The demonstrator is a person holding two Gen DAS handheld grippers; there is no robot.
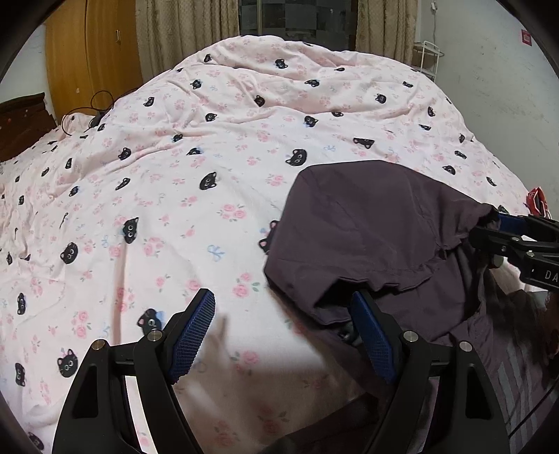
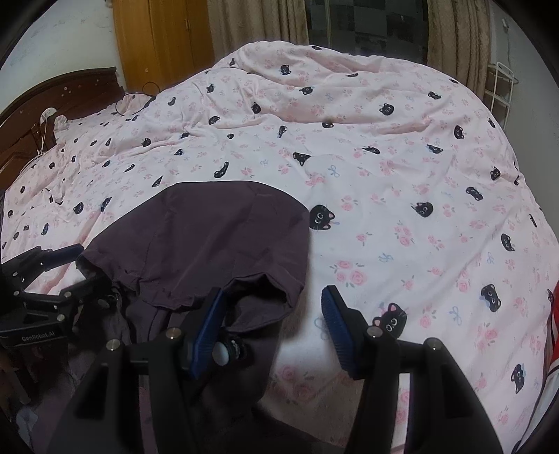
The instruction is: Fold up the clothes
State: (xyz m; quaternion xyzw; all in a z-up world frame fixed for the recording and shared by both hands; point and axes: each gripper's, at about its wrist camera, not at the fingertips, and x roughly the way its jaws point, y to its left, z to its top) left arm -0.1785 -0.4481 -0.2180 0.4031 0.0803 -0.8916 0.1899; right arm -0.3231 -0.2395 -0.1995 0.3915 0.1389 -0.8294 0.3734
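A dark purple garment (image 1: 367, 223) (image 2: 216, 237) lies spread on the pink cat-print duvet (image 1: 174, 209) (image 2: 401, 209), and its near part hangs off the bed's front edge. In the left wrist view my left gripper (image 1: 283, 335) stands open over the duvet, its right pad (image 1: 374, 338) against the garment's sleeve hem. My right gripper (image 2: 272, 321) is open too, its left pad (image 2: 209, 324) among the sleeve's folds, the sleeve corner between the jaws but not pinched. Each gripper shows in the other's view: right gripper (image 1: 492, 223), left gripper (image 2: 85, 265), both at the garment's side edges.
A wooden wardrobe (image 1: 91, 52) and beige curtains (image 1: 181, 28) stand behind the bed. A dark headboard (image 2: 52, 115) with cables (image 1: 94, 111) is at the far left. A white wire rack (image 2: 499, 90) stands at the back right; a red-and-white item (image 2: 550, 331) lies at the right edge.
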